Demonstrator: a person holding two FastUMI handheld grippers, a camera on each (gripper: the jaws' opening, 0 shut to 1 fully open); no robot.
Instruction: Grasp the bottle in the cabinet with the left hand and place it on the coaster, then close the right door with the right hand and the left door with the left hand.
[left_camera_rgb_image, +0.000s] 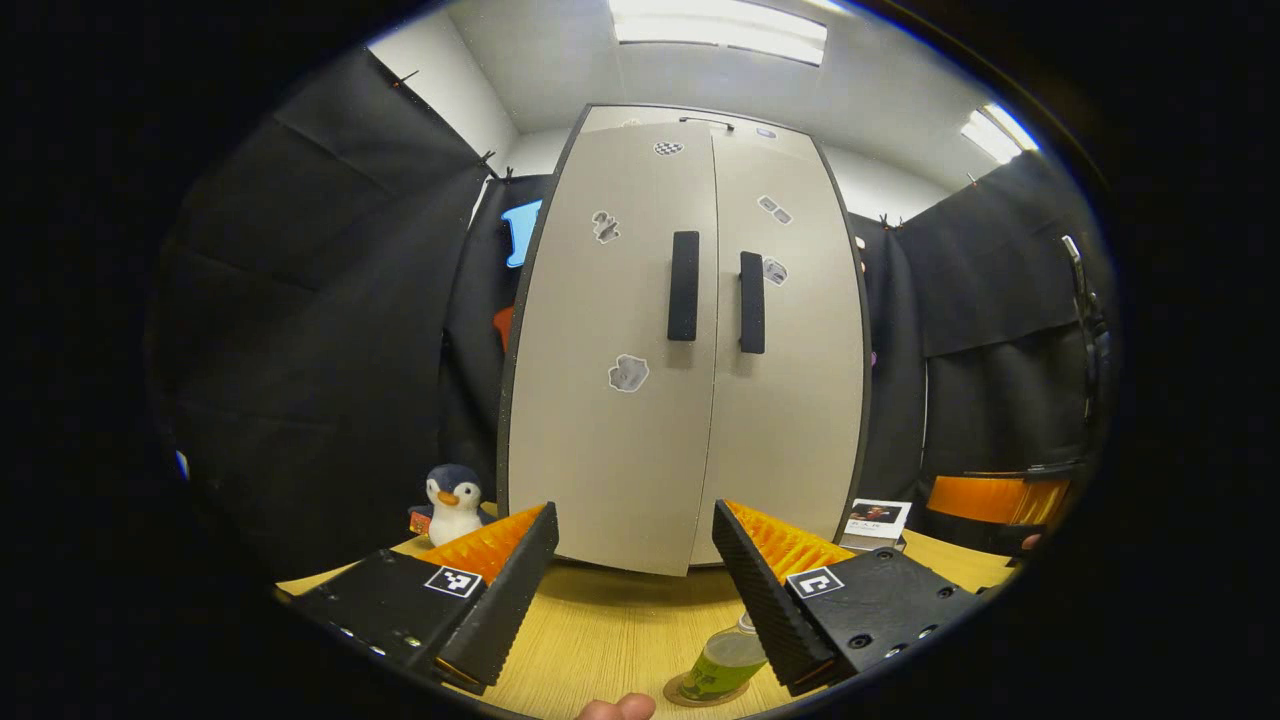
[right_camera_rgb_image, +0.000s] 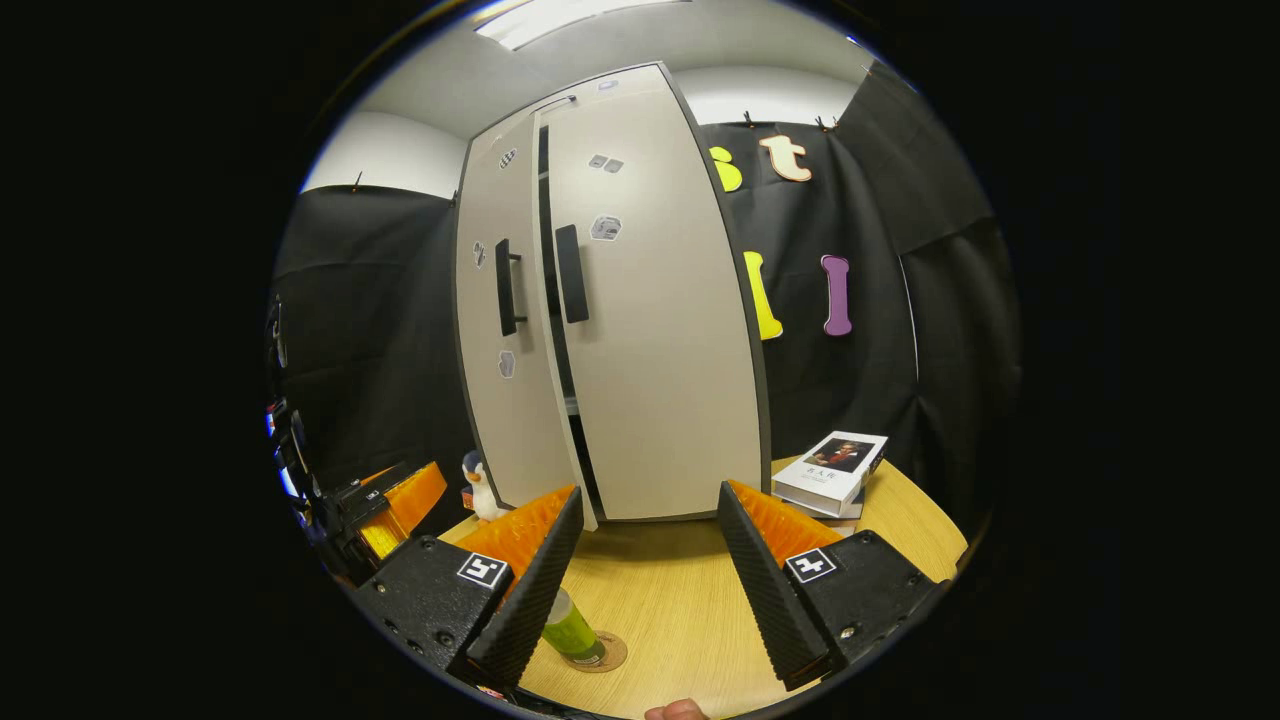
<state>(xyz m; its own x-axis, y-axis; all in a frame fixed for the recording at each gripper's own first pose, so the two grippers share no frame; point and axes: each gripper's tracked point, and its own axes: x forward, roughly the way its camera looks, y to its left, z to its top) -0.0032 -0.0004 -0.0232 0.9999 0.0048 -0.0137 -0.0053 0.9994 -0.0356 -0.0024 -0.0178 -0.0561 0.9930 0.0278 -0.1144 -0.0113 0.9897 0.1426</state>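
Here the green plastic bottle (right_camera_rgb_image: 572, 630) stands on the round cork coaster (right_camera_rgb_image: 606, 655) on the wooden worktop (right_camera_rgb_image: 680, 600). Both grippers (left_camera_rgb_image: 633, 560) (right_camera_rgb_image: 648, 550) hover wide, empty. The tall grey cabinet's left door (right_camera_rgb_image: 505, 330) seems slightly ajar; a careless push could topple the bottle.

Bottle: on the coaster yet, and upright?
Yes. The bottle stands upright on the coaster, free of both open grippers.

One bottle (right_camera_rgb_image: 571, 630), one coaster (right_camera_rgb_image: 607, 653), two doors, one penguin (left_camera_rgb_image: 452, 502).

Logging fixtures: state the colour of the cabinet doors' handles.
Black, on pale grey cabinet doors; the two vertical bar handles show best in the left gripper view.
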